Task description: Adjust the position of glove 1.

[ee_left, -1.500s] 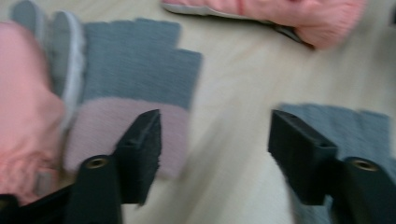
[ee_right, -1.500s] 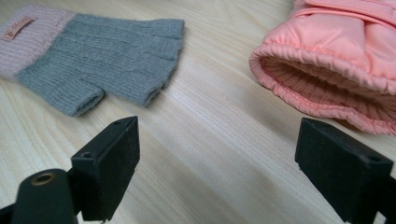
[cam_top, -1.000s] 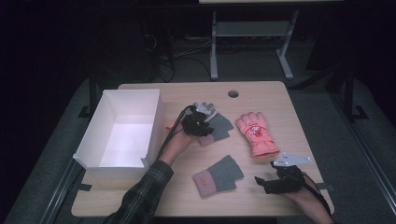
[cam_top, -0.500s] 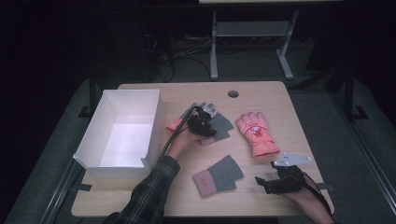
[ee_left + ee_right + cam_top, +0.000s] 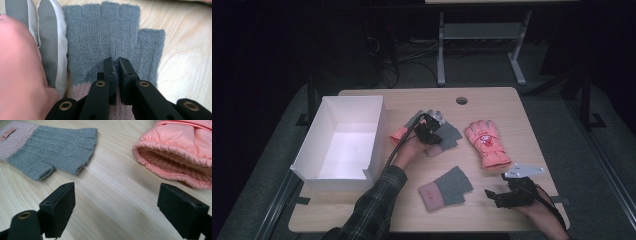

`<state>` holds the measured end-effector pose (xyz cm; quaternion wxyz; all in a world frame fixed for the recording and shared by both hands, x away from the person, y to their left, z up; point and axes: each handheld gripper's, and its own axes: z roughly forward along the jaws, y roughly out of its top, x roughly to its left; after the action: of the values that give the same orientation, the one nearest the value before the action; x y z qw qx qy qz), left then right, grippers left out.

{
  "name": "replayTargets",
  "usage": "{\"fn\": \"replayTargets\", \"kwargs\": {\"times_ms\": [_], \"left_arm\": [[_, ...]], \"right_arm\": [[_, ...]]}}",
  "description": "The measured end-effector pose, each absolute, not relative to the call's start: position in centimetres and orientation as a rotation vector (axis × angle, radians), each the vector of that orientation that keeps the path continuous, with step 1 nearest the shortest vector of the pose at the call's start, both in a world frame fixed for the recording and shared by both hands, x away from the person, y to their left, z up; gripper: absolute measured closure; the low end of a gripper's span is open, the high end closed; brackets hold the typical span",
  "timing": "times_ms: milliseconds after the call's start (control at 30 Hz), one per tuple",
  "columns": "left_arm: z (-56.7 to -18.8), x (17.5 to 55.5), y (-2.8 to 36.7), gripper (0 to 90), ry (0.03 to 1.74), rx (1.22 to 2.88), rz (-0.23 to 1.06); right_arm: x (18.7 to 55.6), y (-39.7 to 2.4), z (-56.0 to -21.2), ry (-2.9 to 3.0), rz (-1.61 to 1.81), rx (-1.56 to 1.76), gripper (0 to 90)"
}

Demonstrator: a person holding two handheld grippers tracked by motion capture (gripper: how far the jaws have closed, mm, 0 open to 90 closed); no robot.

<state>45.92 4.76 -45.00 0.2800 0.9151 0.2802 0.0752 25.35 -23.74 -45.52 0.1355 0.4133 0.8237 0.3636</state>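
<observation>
so the box (image 5: 342, 137) sits at the left of the table (image 5: 512, 100). Two overlapping gloves (image 5: 447, 135) lie mid-frame just right of it, a padded glove (image 5: 486, 142) further right, and another knit glove (image 5: 445, 187) lower centre, toward the bottom edge.

Light wood-grain surface (image 5: 512, 105) with rounded corners and a round cable hole (image 5: 461, 100) near the far edge. Grey carpeted floor (image 5: 562, 120) around it. Beyond the far edge, a pale metal frame (image 5: 477, 35) on two splayed feet, with dark cables (image 5: 397, 60) loose on the floor. Dim surroundings, dark toward the far side; lit mainly over the surface.
</observation>
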Motion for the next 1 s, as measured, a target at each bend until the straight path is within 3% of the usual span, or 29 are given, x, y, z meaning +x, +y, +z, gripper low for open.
{"fn": "replayTargets", "kwargs": {"times_ms": [333,1000], "left_arm": [[-43.1,45.4,6.1,85.7,0.811,2.354,0.105],[-40.3,39.3,8.6,85.6,0.798,2.285,0.019]], "right_arm": [[25.3,-23.6,-45.6,2.393,1.058,1.194,14.5],[25.8,-24.0,-45.6,2.378,1.071,1.249,13.0]]}}
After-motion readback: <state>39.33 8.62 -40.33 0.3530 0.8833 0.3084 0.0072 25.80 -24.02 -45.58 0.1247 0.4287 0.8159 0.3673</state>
